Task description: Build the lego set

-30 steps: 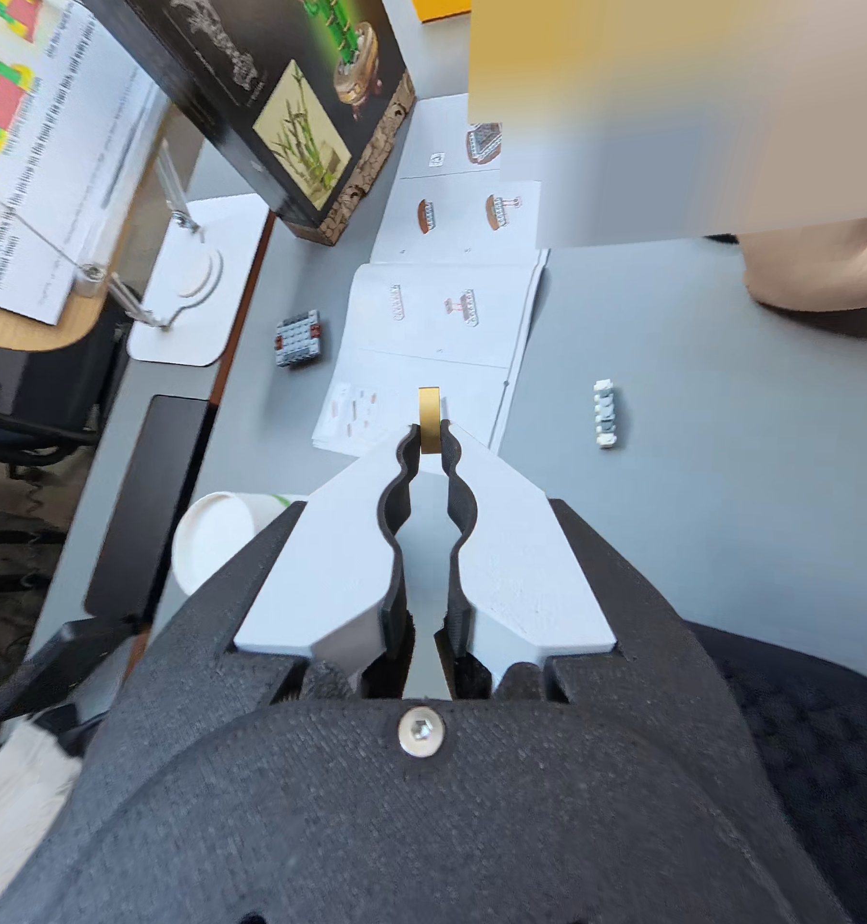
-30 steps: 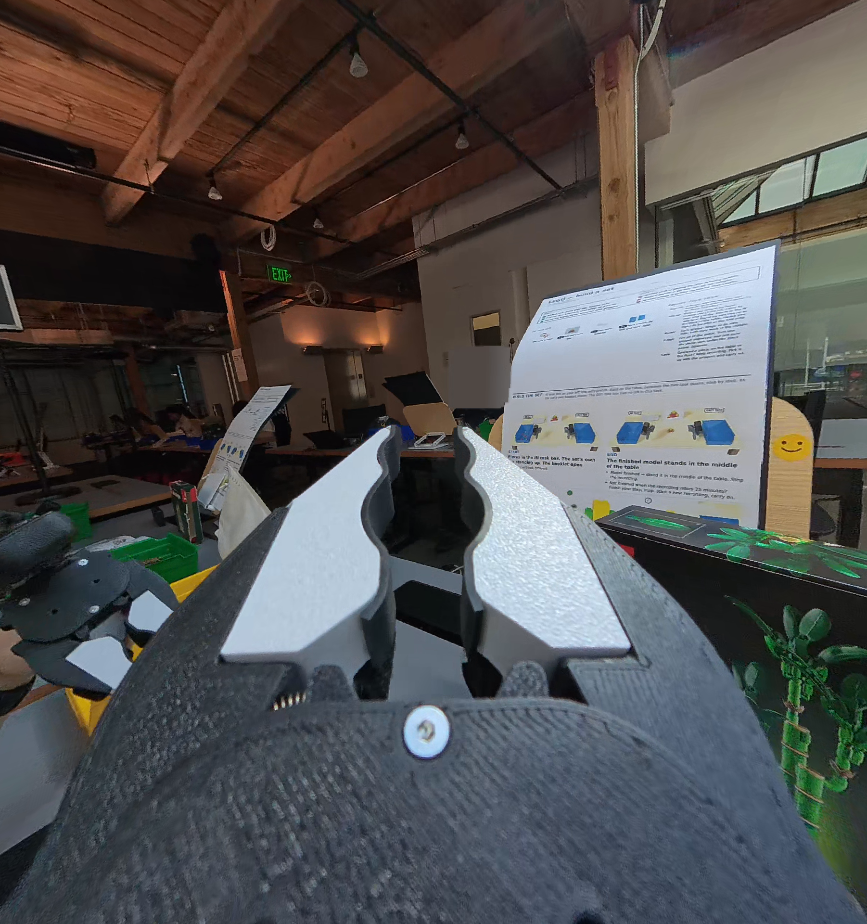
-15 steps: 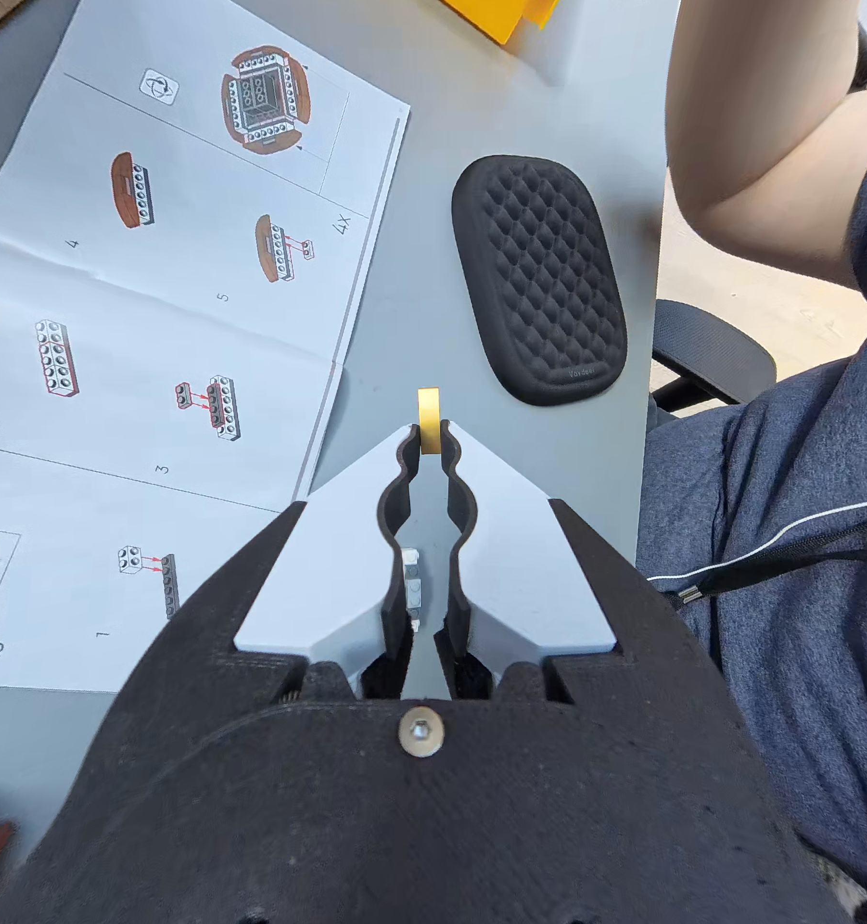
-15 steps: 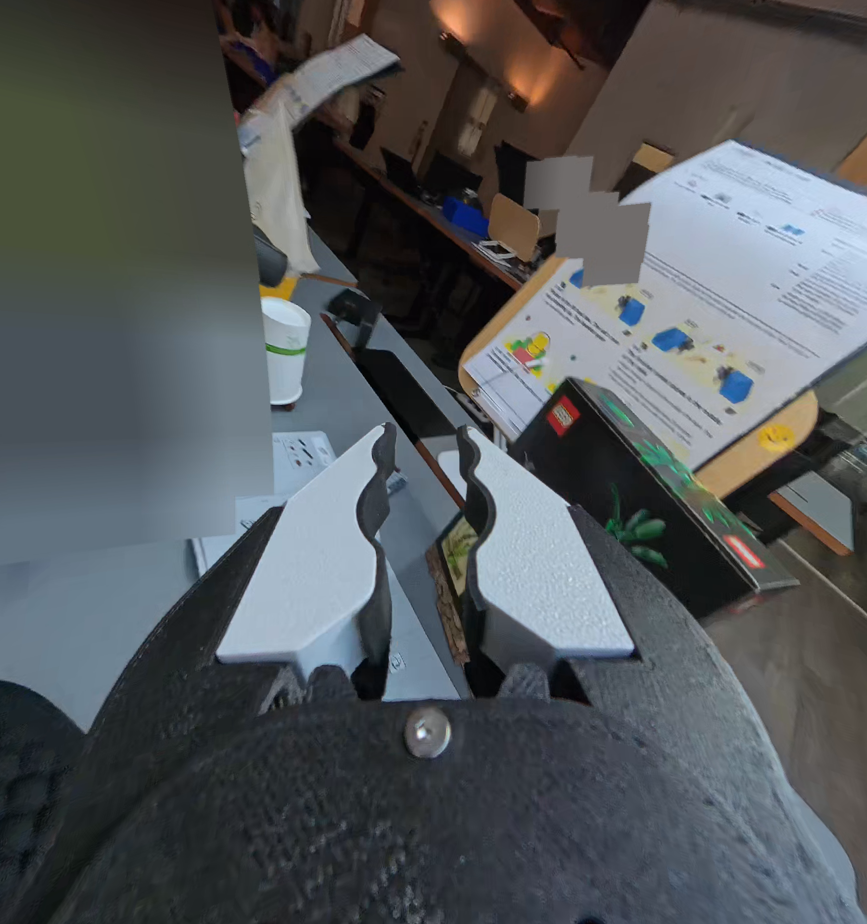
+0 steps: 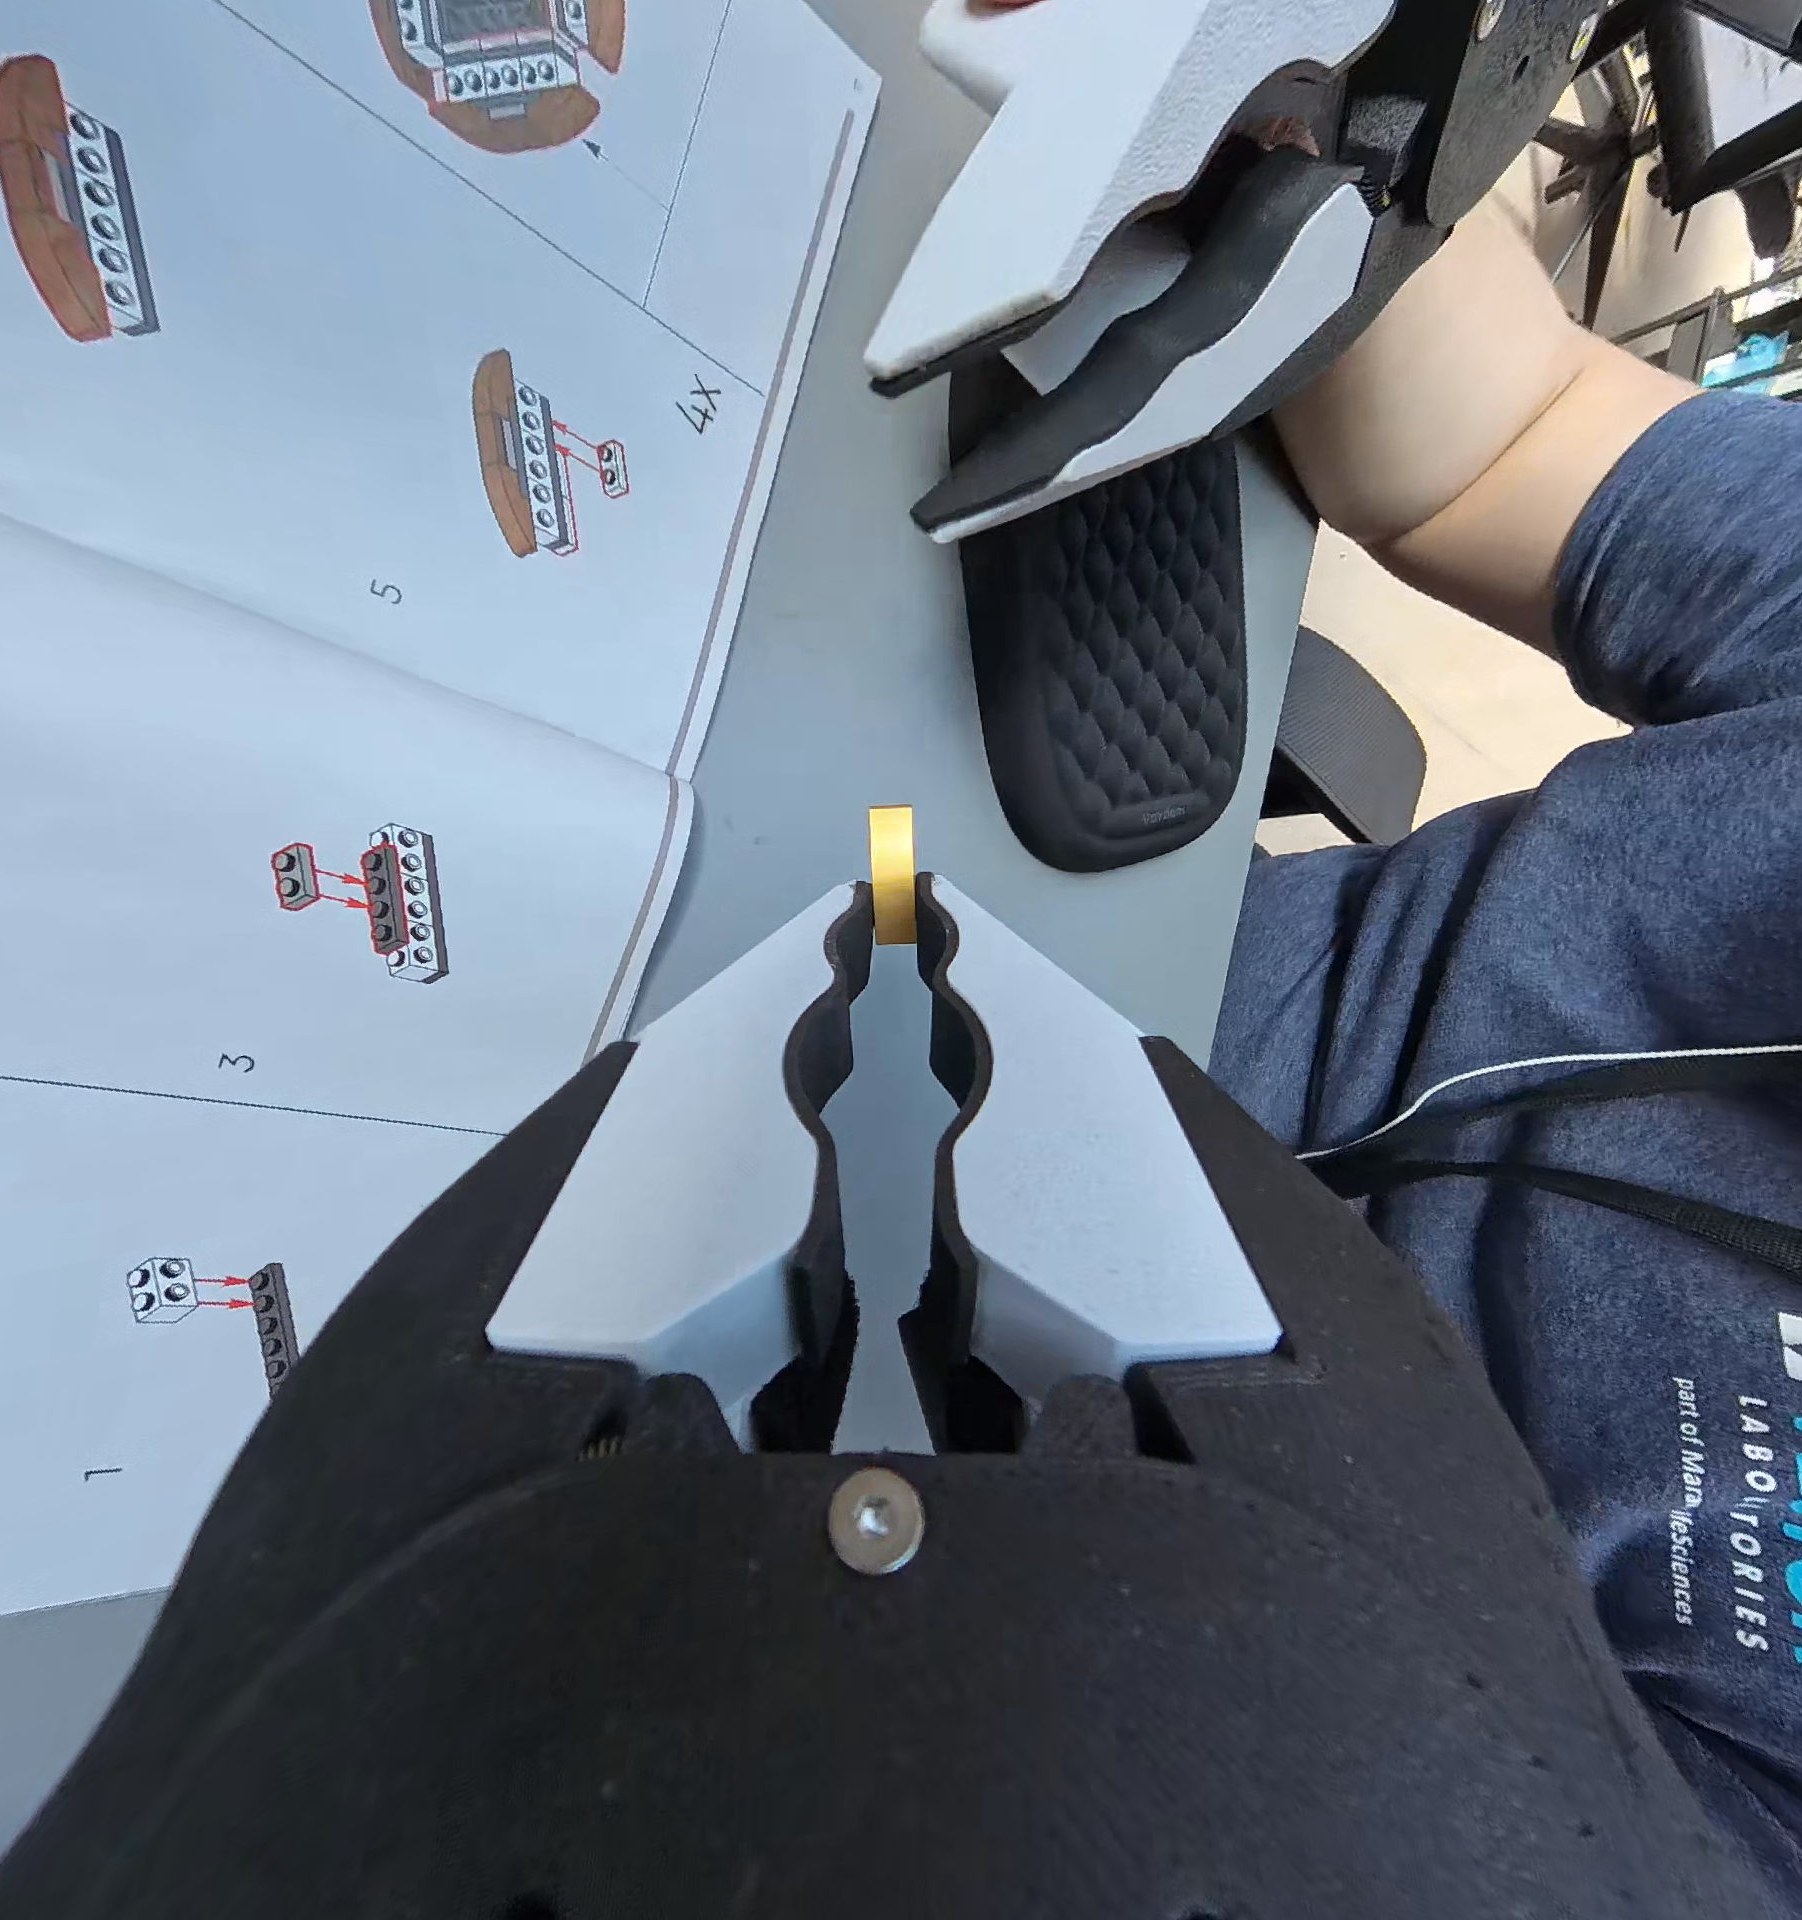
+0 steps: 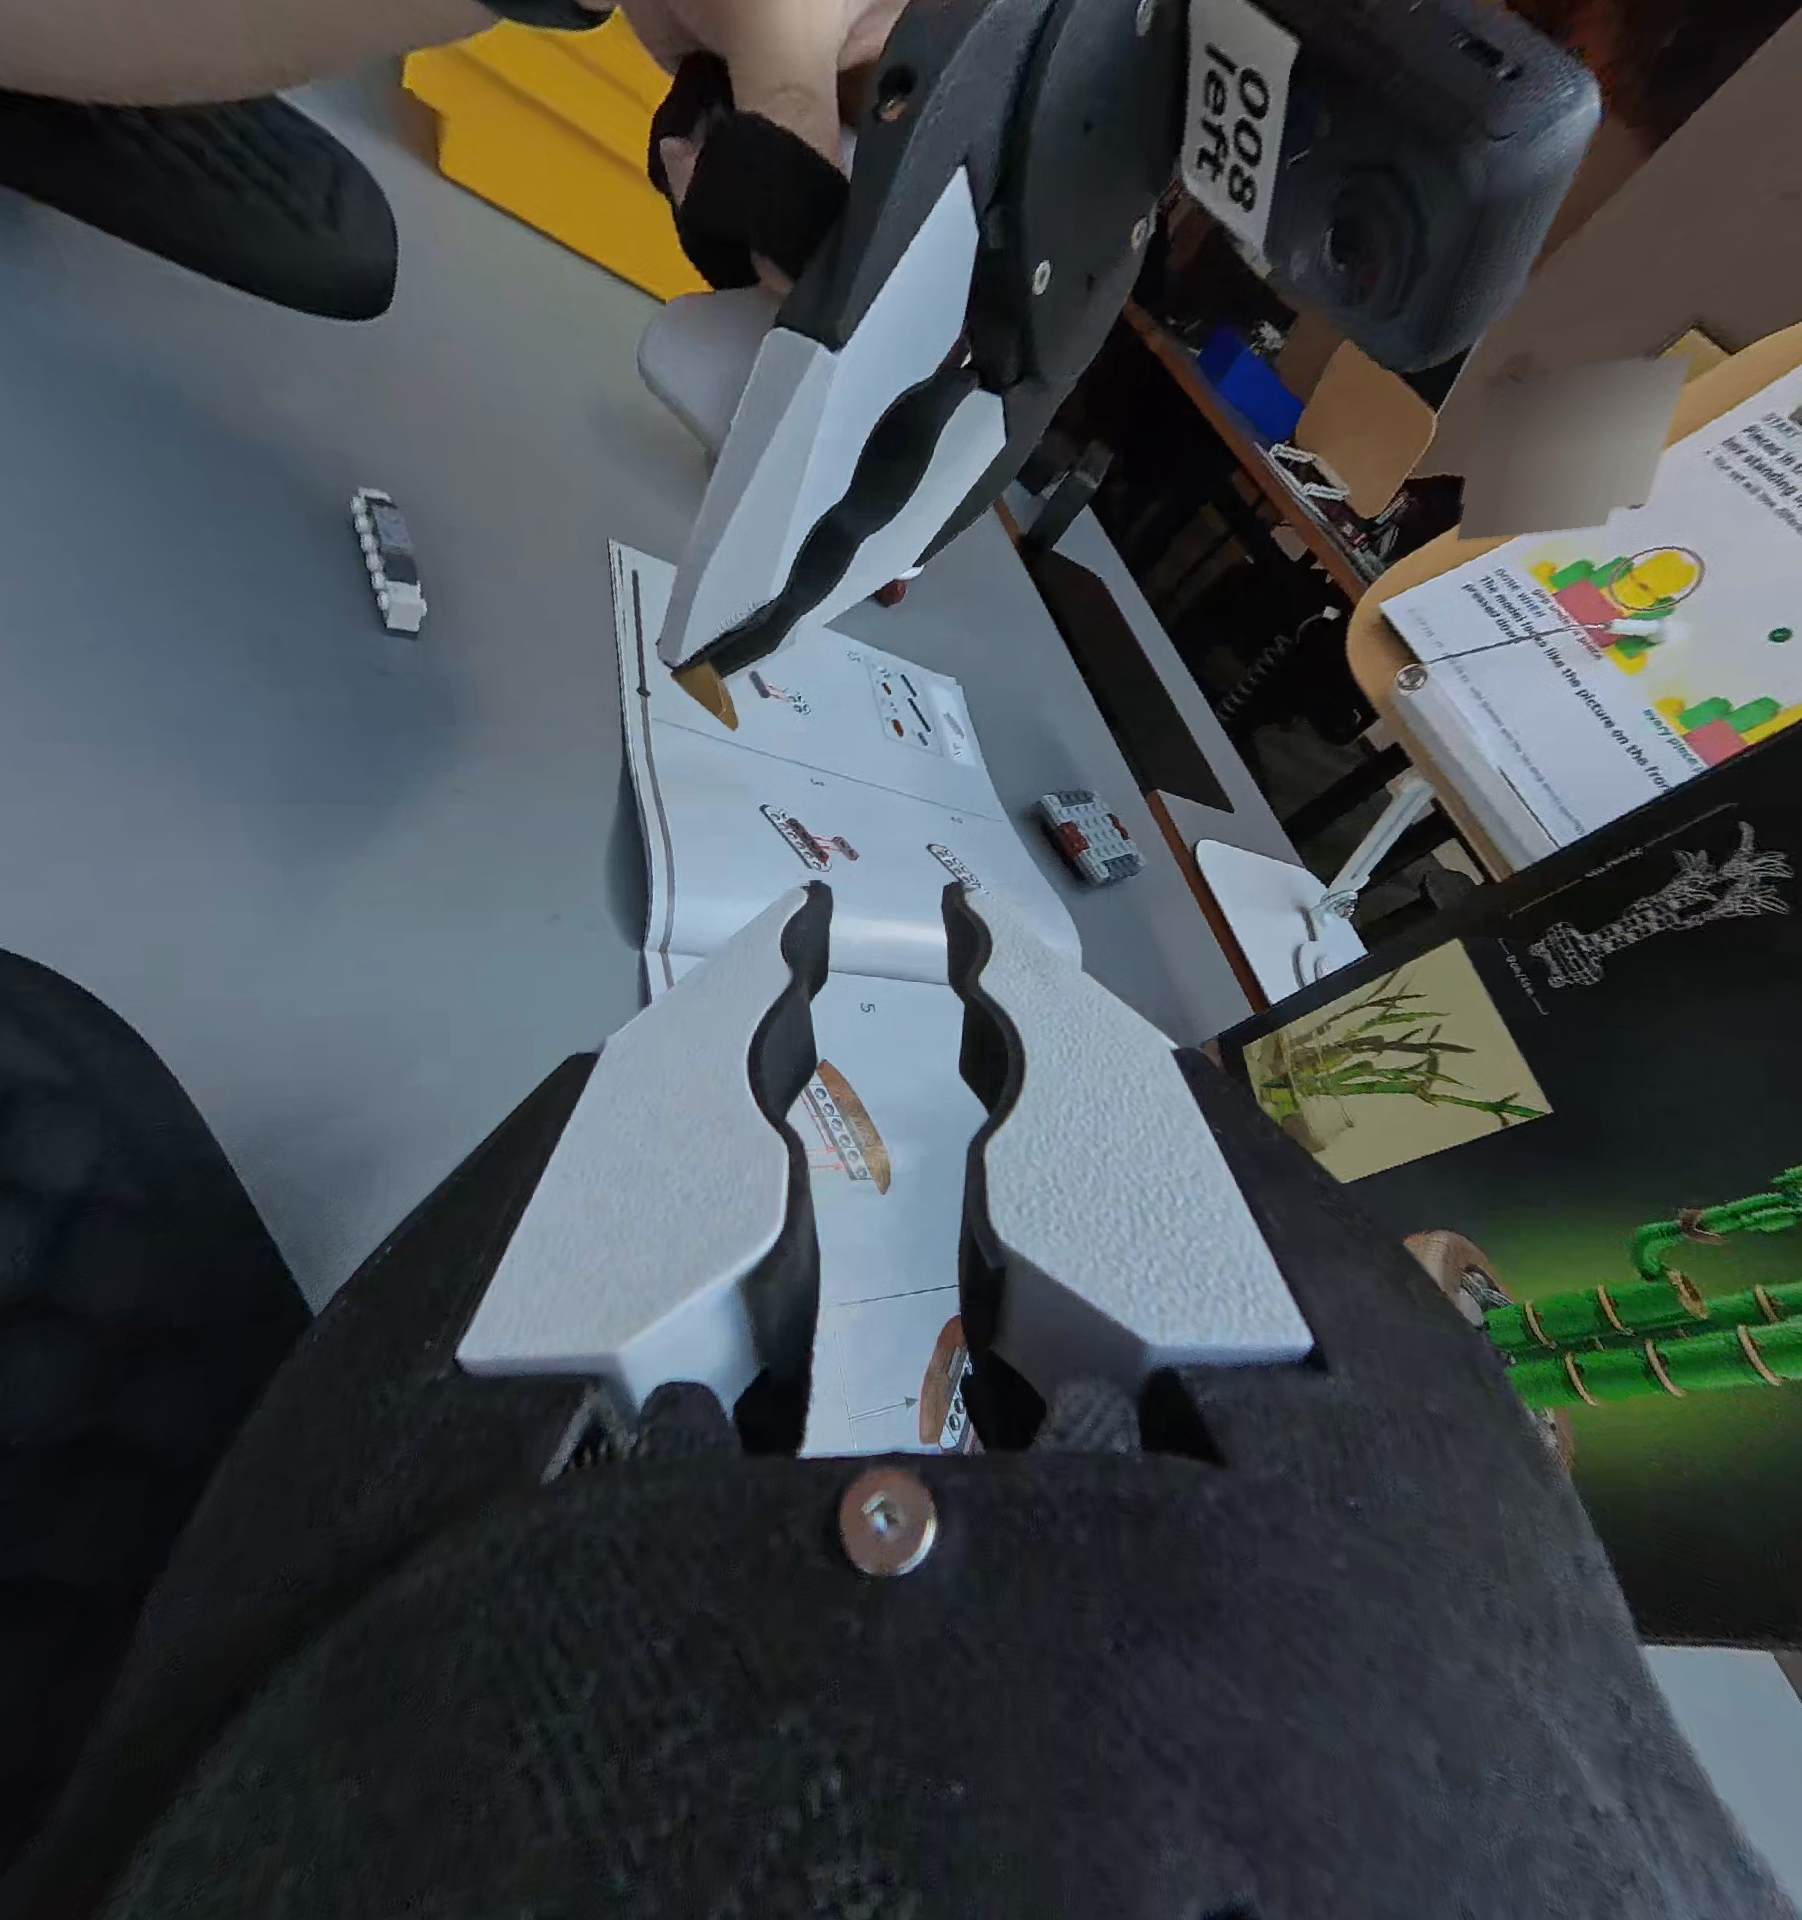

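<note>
My left gripper (image 5: 891,889) is shut on a small gold piece (image 5: 891,871) that sticks out past its tips, above the grey table beside the open instruction booklet (image 5: 305,582). In the right wrist view the left gripper (image 6: 697,665) hangs over the booklet (image 6: 855,935) with the gold piece (image 6: 710,690) at its tip. My right gripper (image 6: 881,902) is open and empty, above the booklet; it also shows in the left wrist view (image 5: 938,436) at top right. A white and grey brick strip (image 6: 390,561) lies on the table. A grey, white and red-brown brick assembly (image 6: 1089,836) lies beyond the booklet.
A black quilted pad (image 5: 1115,665) lies near the table's edge. The black set box (image 6: 1603,1195) stands at right. A yellow bin (image 6: 554,166) is at the back. A paper sheet on a stand (image 6: 1624,644) is behind the box. A person's arm (image 5: 1479,416) and blue shirt are close by. The gap from one gripper's tips to the other's is roughly 7 cm.
Both grippers swung round. The left one moved along the booklet with the gold piece still in it. The right one tipped down from the room to the table, near the left gripper.
</note>
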Demonstrator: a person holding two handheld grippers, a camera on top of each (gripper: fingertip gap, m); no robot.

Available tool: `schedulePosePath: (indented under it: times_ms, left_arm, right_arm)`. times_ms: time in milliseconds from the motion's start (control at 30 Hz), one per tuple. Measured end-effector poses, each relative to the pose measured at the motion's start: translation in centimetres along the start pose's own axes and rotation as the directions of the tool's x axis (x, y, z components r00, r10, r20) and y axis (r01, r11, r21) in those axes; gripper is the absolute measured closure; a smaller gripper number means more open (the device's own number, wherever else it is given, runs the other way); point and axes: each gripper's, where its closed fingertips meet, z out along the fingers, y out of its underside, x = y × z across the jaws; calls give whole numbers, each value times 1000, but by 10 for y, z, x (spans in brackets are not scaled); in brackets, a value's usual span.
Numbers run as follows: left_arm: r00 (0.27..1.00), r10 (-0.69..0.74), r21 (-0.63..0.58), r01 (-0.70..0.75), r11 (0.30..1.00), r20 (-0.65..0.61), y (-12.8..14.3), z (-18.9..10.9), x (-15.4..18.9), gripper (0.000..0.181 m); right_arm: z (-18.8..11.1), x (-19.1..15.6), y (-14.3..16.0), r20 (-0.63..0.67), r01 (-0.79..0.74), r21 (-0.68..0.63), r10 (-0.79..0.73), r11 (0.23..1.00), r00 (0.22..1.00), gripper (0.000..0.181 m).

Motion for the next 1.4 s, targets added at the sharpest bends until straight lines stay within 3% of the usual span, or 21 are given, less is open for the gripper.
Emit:
schedulePosePath:
  times_ms: [200,433,700,1100,1400]
  left_arm:
    - [998,25,24,-24,999,-49,0,6,4,175]
    - [994,25,19,-23,1000,-103,0,13,6,175]
    - [993,27,22,-24,999,-116,-2,17,4,175]
    - [989,21,21,-18,1000,-148,-2,21,7,175]
    - [993,29,45,-24,999,-116,-4,15,0,175]
  right_arm:
    - [17,-35,-9,127,30,7,-31,1000,991,159]
    - [27,-48,-3,152,31,-10,-29,999,988,159]
    - [23,-47,-9,155,13,24,-17,1000,988,162]
    - [22,-49,-9,143,76,22,-78,997,987,181]
    - [19,-37,-6,92,59,20,-60,998,994,169]
